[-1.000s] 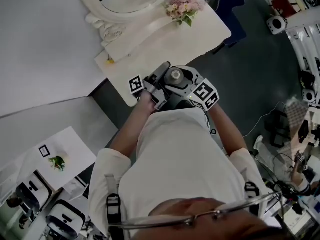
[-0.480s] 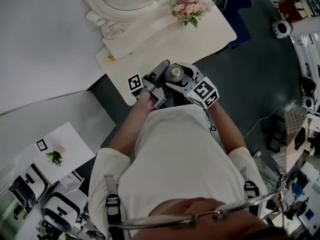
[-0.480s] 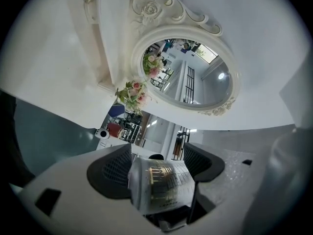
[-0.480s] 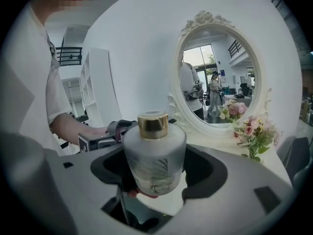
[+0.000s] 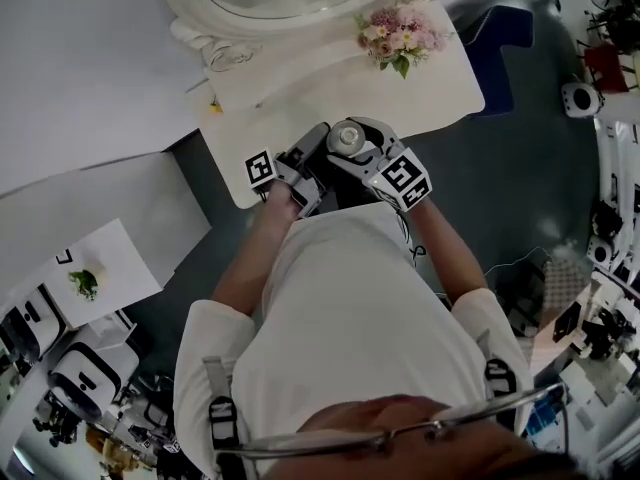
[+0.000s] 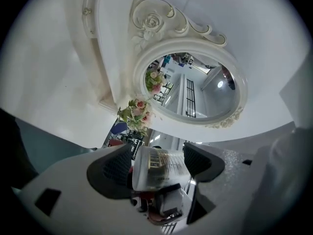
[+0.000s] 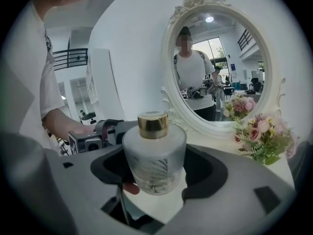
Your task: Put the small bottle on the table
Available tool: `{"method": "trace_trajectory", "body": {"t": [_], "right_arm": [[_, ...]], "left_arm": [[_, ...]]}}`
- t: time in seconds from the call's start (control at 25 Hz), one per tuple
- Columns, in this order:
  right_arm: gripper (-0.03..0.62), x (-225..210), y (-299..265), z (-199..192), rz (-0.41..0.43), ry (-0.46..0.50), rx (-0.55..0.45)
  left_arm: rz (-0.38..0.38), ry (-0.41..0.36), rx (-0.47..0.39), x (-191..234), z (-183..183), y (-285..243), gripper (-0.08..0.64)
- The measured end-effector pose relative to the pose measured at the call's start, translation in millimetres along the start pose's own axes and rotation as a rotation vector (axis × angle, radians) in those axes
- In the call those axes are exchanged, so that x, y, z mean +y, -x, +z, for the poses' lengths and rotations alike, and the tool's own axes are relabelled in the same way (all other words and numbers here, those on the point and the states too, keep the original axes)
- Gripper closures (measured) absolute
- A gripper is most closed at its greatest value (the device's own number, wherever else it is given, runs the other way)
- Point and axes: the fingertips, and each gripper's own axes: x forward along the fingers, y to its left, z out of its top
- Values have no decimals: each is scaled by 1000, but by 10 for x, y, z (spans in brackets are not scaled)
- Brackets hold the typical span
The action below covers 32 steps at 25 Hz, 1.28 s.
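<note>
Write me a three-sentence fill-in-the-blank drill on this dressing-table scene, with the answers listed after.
1. The small bottle has a ____ cap.
2. It sits between the jaws of ____ grippers, the left gripper and the right gripper.
3. In the right gripper view, the flower bouquet stands to the bottle's ____.
Missing words: gold; both; right.

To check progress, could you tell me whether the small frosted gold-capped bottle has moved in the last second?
Yes, slightly: the small frosted gold-capped bottle has gone farther in over the white table, toward the pink flower bouquet.
</note>
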Motion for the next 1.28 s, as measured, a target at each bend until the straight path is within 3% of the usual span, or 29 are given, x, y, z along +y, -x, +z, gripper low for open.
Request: {"method": "trace_trajectory", "body": {"t": [0.4, 0.8, 1.28], "right_arm": [[252, -699, -247, -319, 31, 4, 28], [252, -1251, -703, -992, -28, 31, 113], [252, -1571, -1172, -1677, -8, 26, 209]], "left_arm": [[54, -16, -152, 282, 288, -1, 233], [67, -14, -291, 488, 528, 99, 233], [82, 14, -366, 872, 654, 50, 233]]}}
